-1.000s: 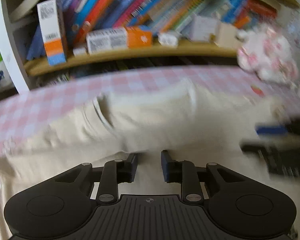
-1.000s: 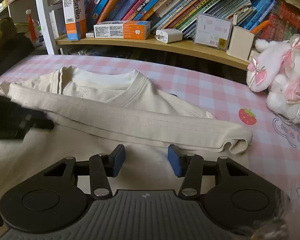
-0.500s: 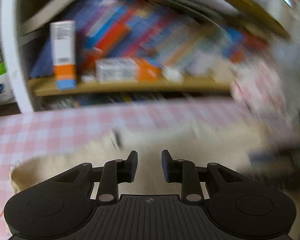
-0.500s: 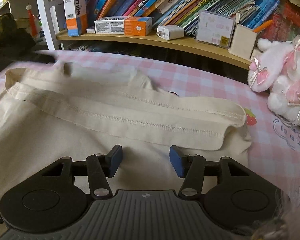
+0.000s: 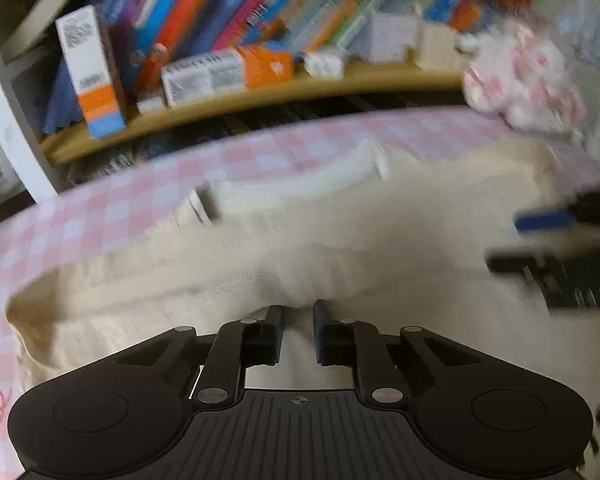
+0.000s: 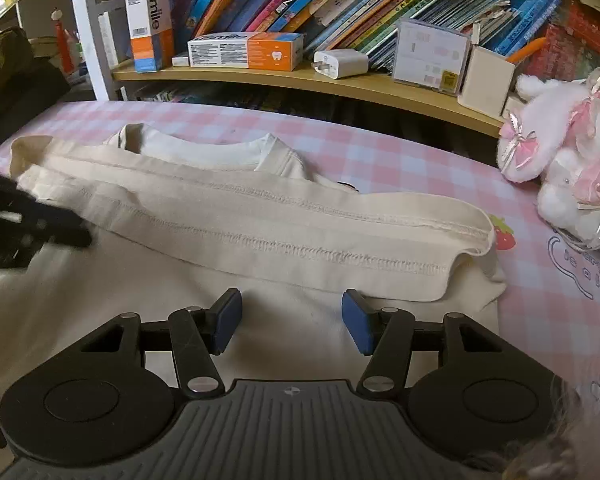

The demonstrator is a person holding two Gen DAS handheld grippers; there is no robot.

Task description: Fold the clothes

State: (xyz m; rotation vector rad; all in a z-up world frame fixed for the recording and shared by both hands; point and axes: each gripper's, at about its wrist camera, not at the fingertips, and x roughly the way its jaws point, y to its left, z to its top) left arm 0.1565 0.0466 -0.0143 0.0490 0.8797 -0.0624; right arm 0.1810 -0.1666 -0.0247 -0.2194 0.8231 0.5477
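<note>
Left gripper (image 5: 297,316), lower centre: jaws narrow, pinching cream shirt (image 6: 260,220) fabric, likely to carry a fold; right gripper (image 6: 291,316), lower centre: wide, empty, above shirt body

Cream shirt (image 6: 260,216) — pink-and-white checked tablecloth (image 6: 400,160).

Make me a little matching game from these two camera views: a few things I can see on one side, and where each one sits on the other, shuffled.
Things:
1. cream T-shirt
2. white plug charger
3. pink plush toy
4. orange and white toothpaste box

Places:
A. at the right edge of the checked cloth
B. lying flat on the wooden shelf, left of the charger
C. spread on the pink checked cloth, part folded
D. on the wooden shelf, in front of the leaning books

Pairs: 1-C, 2-D, 3-A, 4-B
</note>
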